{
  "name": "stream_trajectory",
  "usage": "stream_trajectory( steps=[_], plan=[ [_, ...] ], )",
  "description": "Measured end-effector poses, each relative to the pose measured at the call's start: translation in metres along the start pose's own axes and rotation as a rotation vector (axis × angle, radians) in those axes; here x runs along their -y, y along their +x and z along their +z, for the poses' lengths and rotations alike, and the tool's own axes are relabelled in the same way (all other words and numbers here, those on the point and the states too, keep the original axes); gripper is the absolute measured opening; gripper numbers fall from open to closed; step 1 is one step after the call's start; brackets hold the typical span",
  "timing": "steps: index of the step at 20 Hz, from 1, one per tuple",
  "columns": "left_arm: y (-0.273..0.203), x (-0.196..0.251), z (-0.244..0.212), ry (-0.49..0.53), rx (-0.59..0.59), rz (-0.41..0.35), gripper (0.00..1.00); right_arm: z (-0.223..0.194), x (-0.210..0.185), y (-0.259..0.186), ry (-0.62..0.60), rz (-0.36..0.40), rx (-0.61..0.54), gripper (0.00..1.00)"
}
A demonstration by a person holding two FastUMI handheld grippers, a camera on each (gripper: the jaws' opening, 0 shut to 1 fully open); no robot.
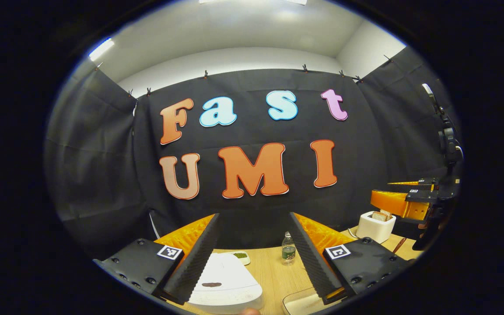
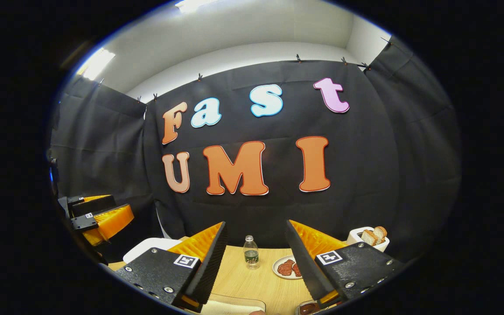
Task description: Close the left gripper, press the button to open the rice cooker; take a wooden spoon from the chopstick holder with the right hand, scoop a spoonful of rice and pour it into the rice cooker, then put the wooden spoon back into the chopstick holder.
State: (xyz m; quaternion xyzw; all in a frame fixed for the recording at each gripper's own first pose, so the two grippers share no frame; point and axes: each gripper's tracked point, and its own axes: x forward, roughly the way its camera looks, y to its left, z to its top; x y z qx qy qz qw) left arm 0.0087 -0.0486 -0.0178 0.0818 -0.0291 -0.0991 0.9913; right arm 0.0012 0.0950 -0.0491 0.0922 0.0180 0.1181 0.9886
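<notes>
- Starting nearest the lens in the left gripper view: the left tongs point(image 1: 256, 258) stand wide apart with nothing between them, so the closing that the task calls for is not yet done.
- Sitting low between those spread fingers, closer to the left-hand one, is the white rounded plastic rice cooker point(image 1: 228, 280), lid down, a small dark oval marking on its top; whether that marking is the button I cannot tell.
- Judging the line of the move: the cooker lies below and just ahead of the left tongs, so it looks like a close, then a dip downward onto the lid.
- Over to the right gripper view: the right tongs point(image 2: 254, 262) are also spread and empty, held above the pale wooden counter point(image 2: 252, 280).
- The left tongs look the nearer to the cooker; from the right side its white curve shows well off to the left.
- Farther out on the counter: a small clear plastic bottle with a dark label point(image 2: 250, 252), then a white toaster holding bread slices point(image 1: 376, 225).
- No chopstick holder or wooden spoon that I can make out.
</notes>
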Motion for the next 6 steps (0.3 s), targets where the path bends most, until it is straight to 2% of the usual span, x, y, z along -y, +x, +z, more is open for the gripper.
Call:
stream_trajectory(
  steps=[6],
  plan=[
    [0.0008,-0.0015,0.0033,0.006,0.021,0.0,1.0,-0.0072,-0.003,0.0005,-0.01,0.001,-0.022,0.83]
  ],
)
